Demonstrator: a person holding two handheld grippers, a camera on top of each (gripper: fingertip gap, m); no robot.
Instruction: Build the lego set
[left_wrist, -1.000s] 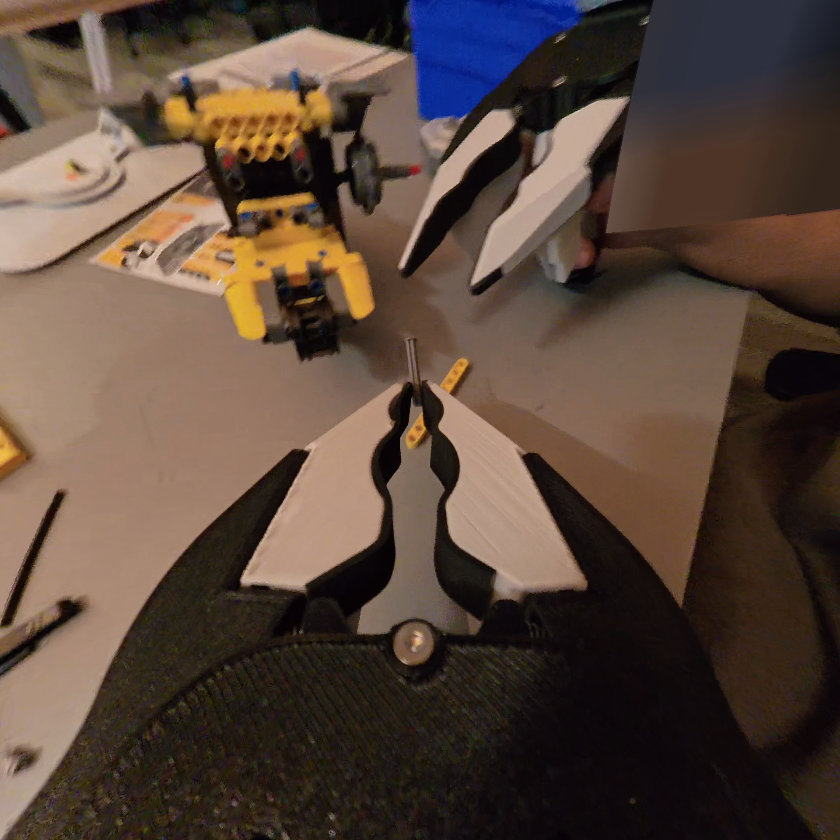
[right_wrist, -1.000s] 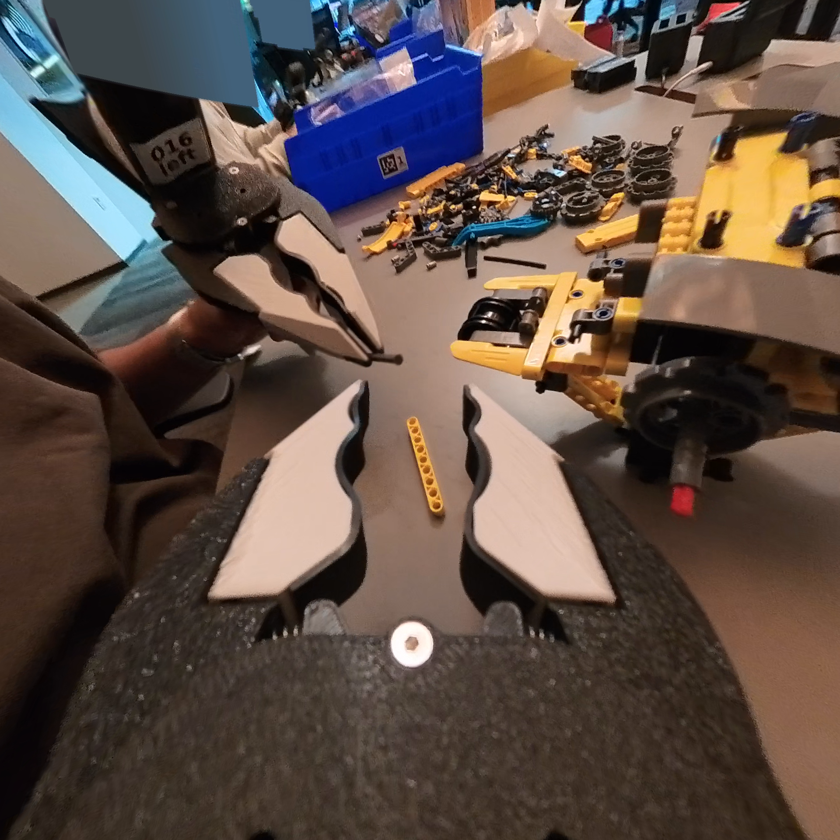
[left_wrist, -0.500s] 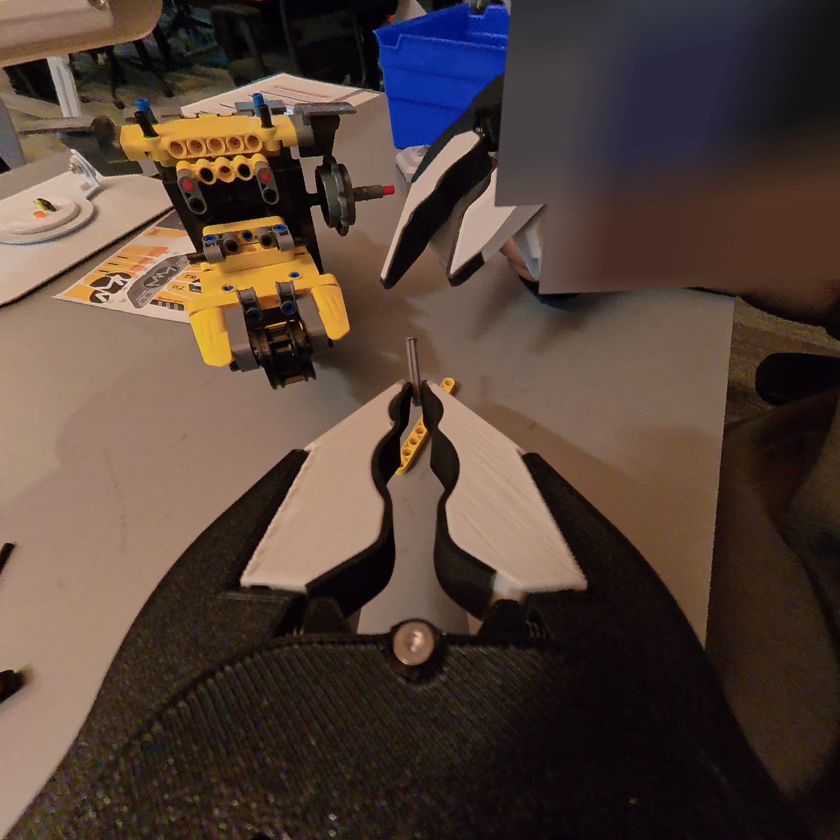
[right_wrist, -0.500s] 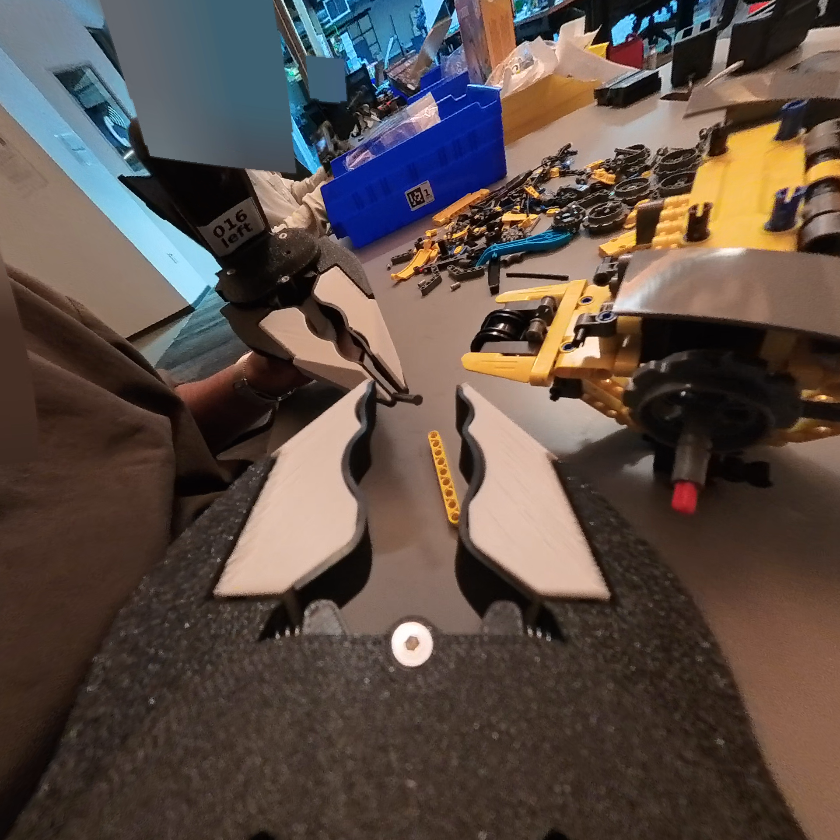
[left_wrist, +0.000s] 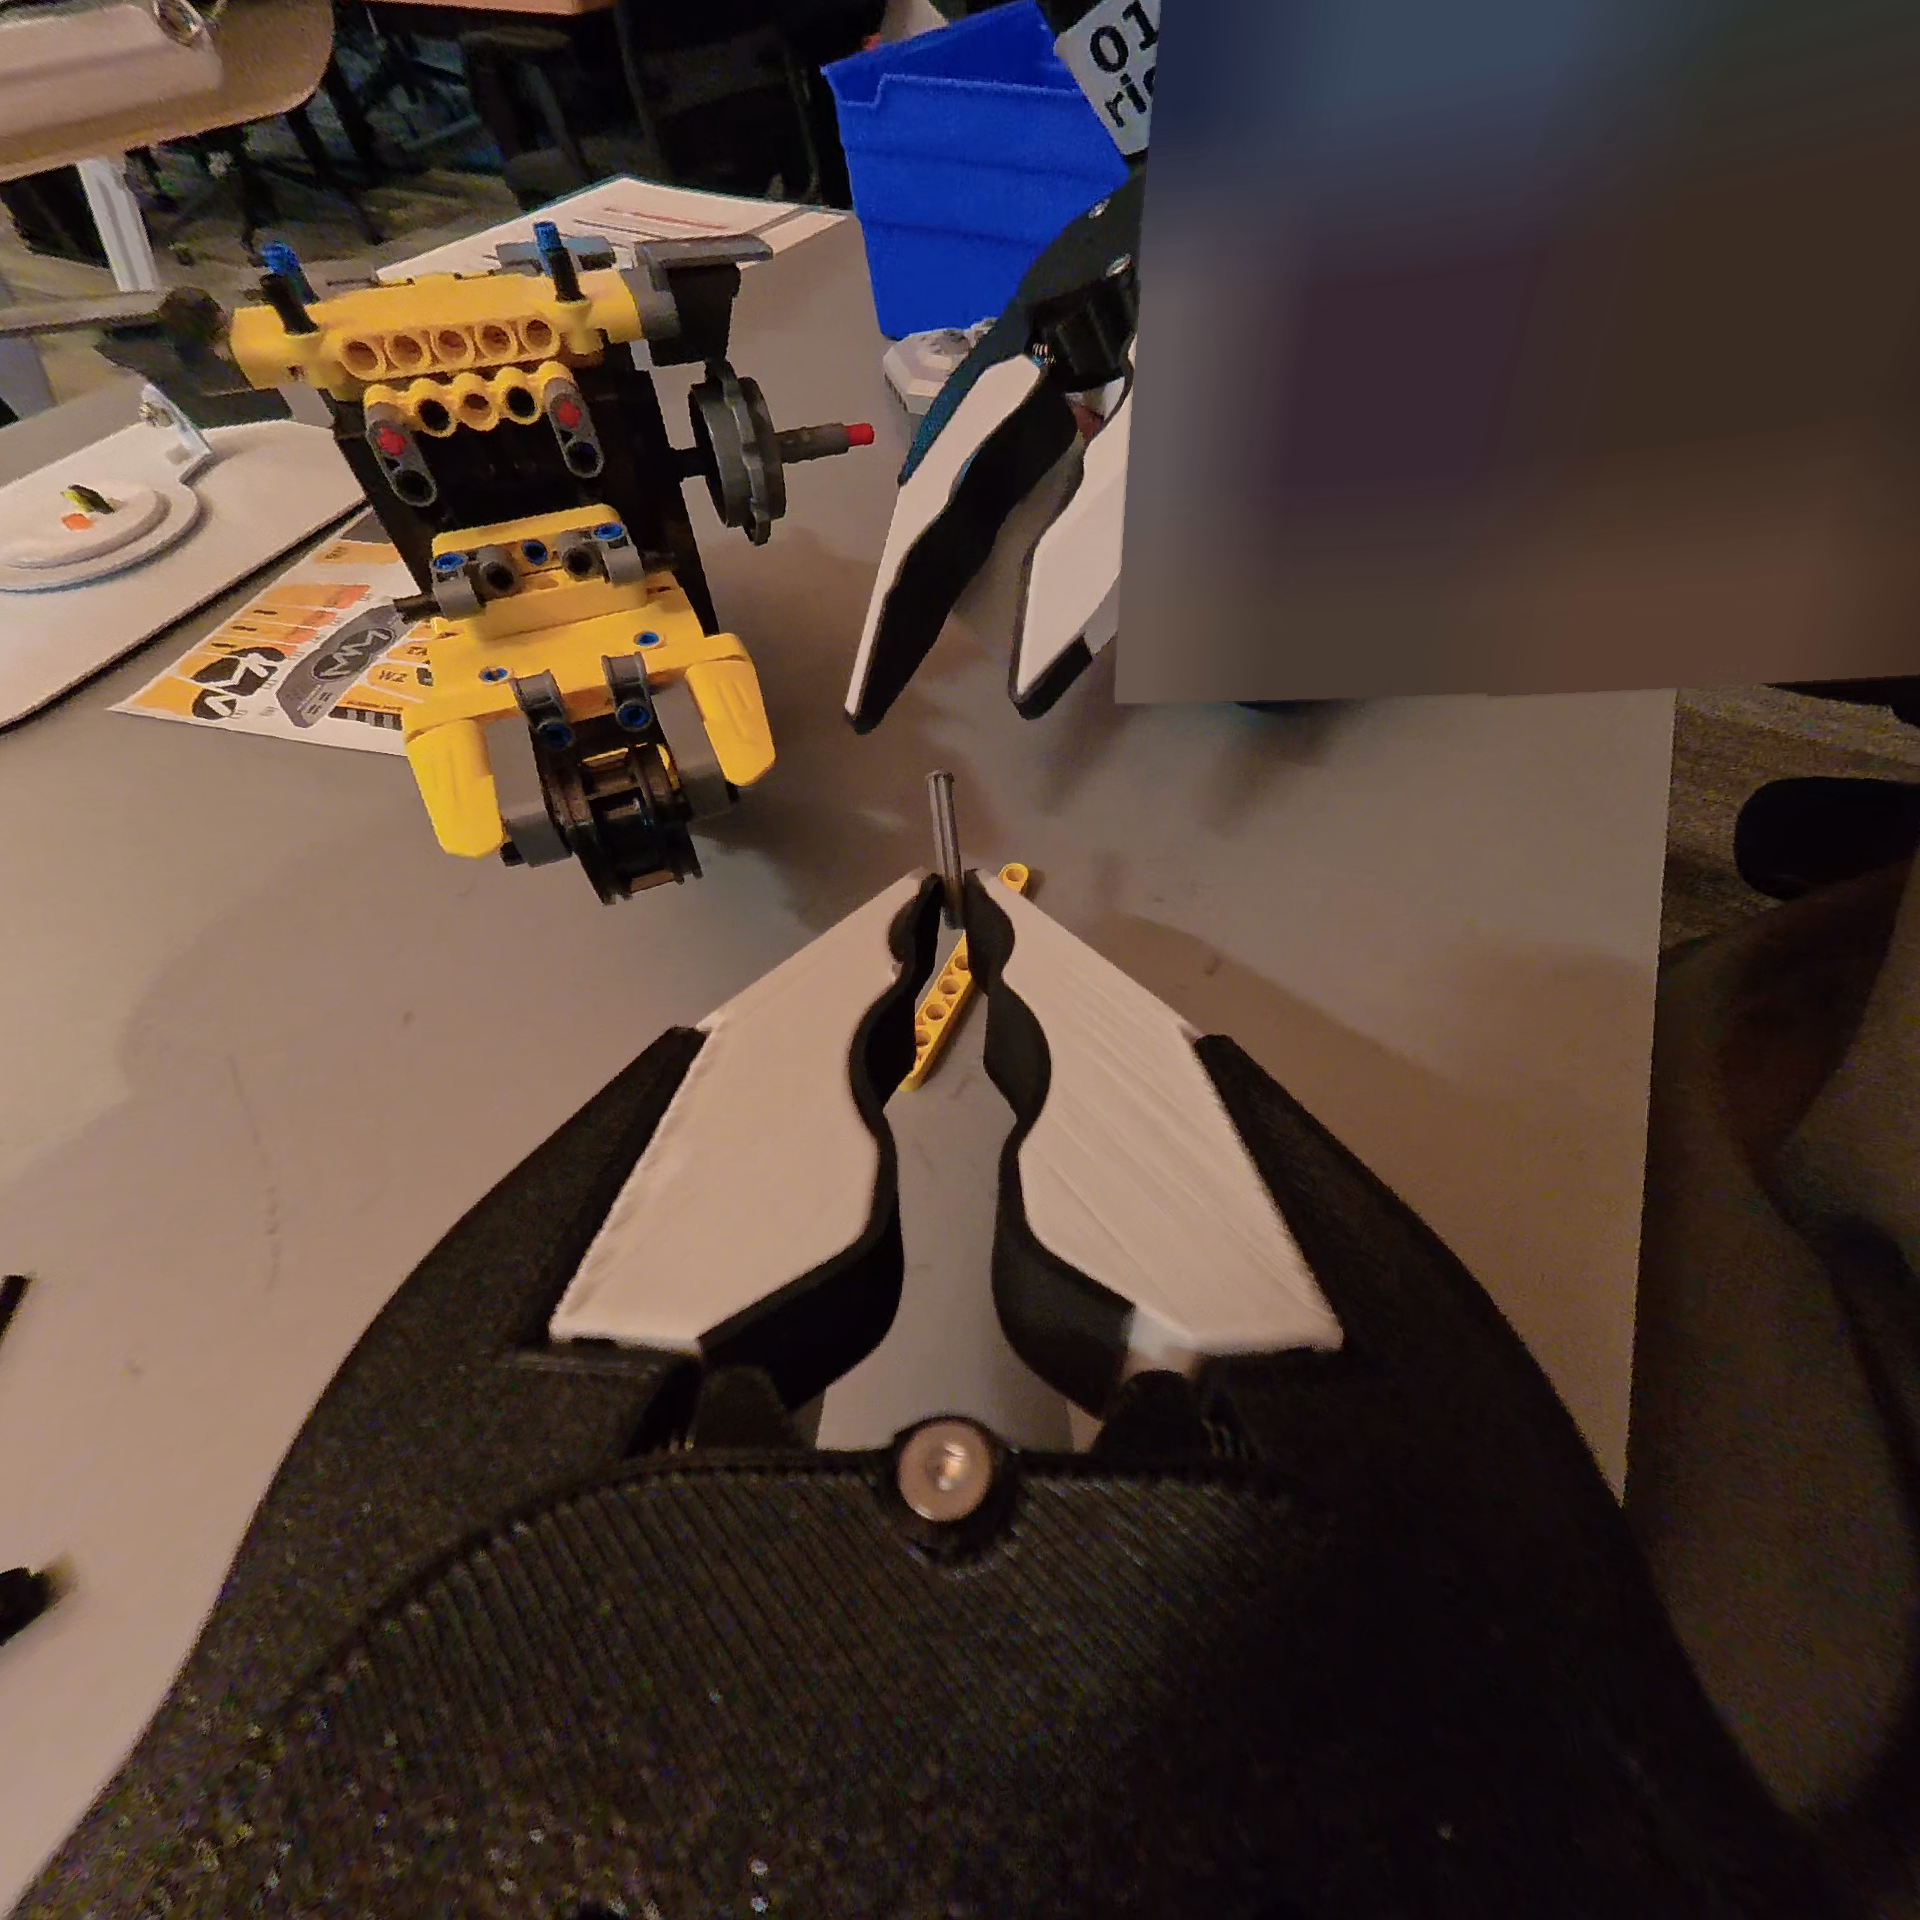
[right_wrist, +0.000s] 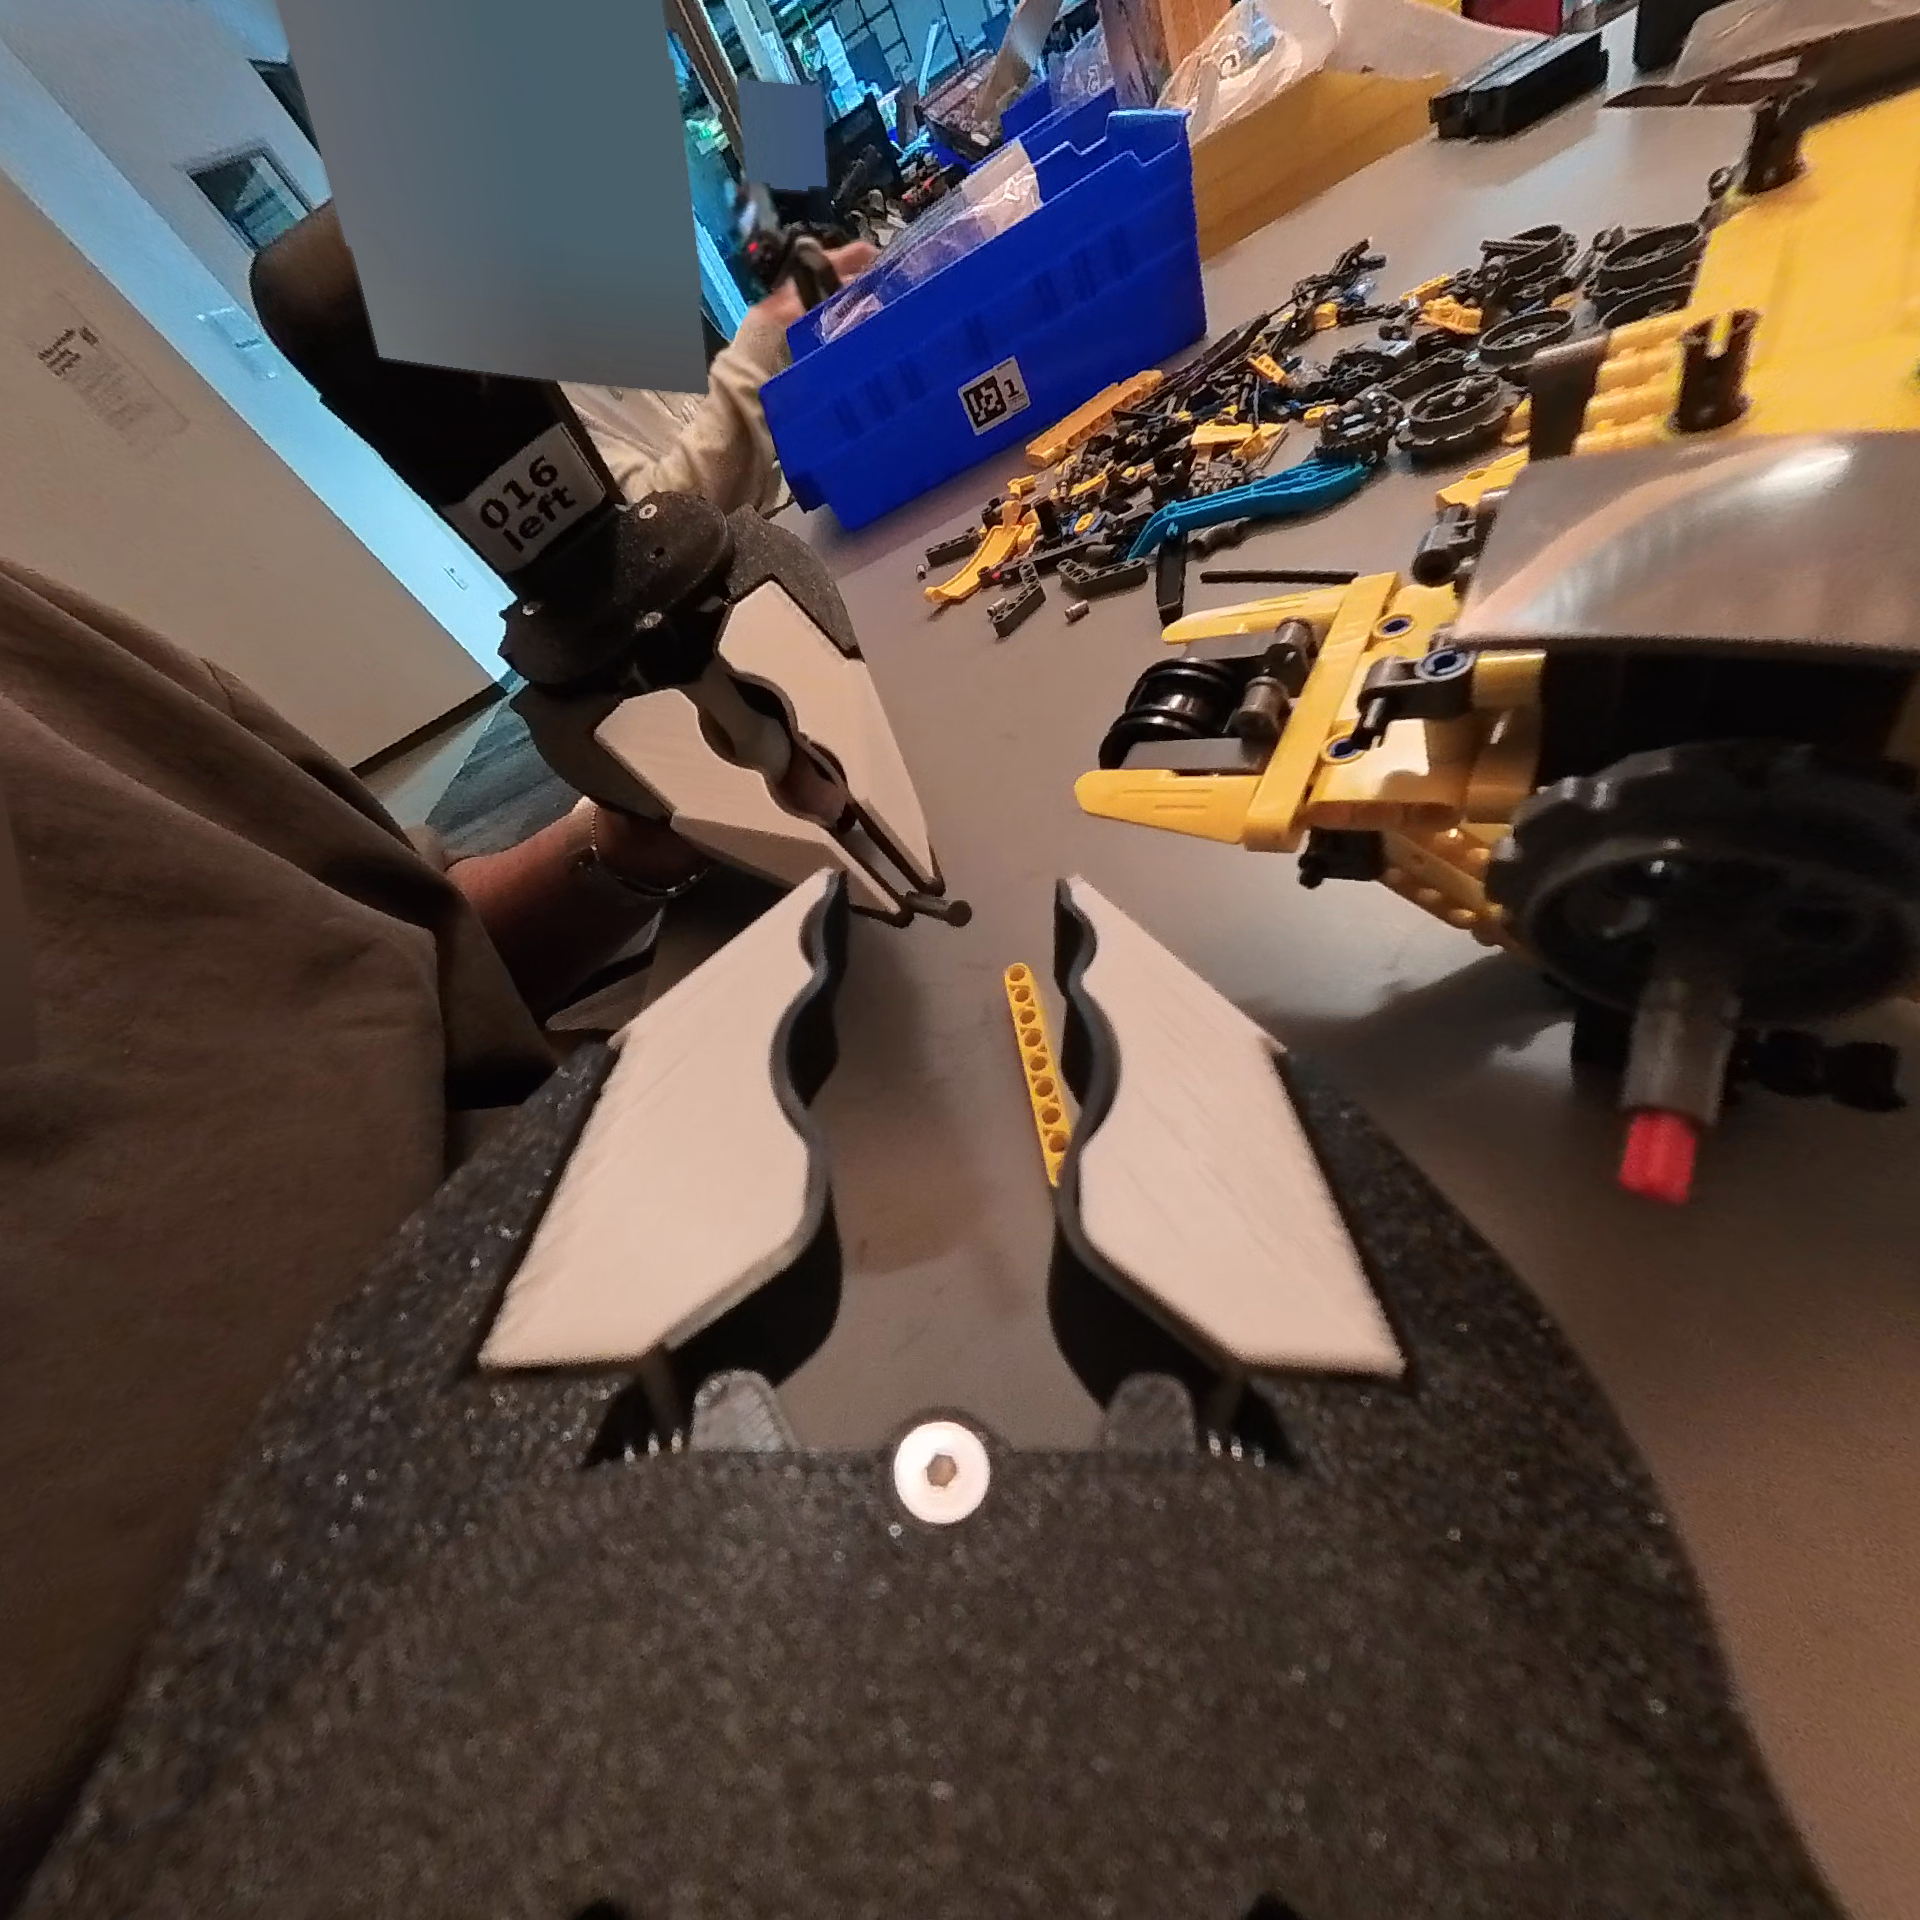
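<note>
My left gripper (left_wrist: 948, 891) is shut on a thin dark grey axle (left_wrist: 943, 831) that sticks out past its tips, held above the grey table (left_wrist: 260, 1039). A thin yellow beam with holes (left_wrist: 945, 1003) lies flat on the table under its jaws. My right gripper (right_wrist: 945, 899) is open and empty, low over the table; the yellow beam (right_wrist: 1037, 1055) lies between its jaws, close to the right finger. The left gripper (right_wrist: 914, 902) with the axle (right_wrist: 940, 911) shows just ahead of my right gripper's left finger. The right gripper (left_wrist: 935, 717) shows open in the left wrist view.
A yellow and black brick-built vehicle (left_wrist: 551, 582) stands on the table, its wheel axle with a red tip (right_wrist: 1657, 1148) pointing out. A pile of loose parts (right_wrist: 1247, 457) and a blue bin (right_wrist: 997, 343) lie farther back. Printed sheets (left_wrist: 301, 665) lie left. A person's brown sleeve (right_wrist: 208, 935) is near. Less than 4 cm separates the two grippers' tips.
The two grippers have come closer together. The left gripper with the axle now sits just ahead of the right gripper's left finger; the yellow beam now lies nearer the right finger.
</note>
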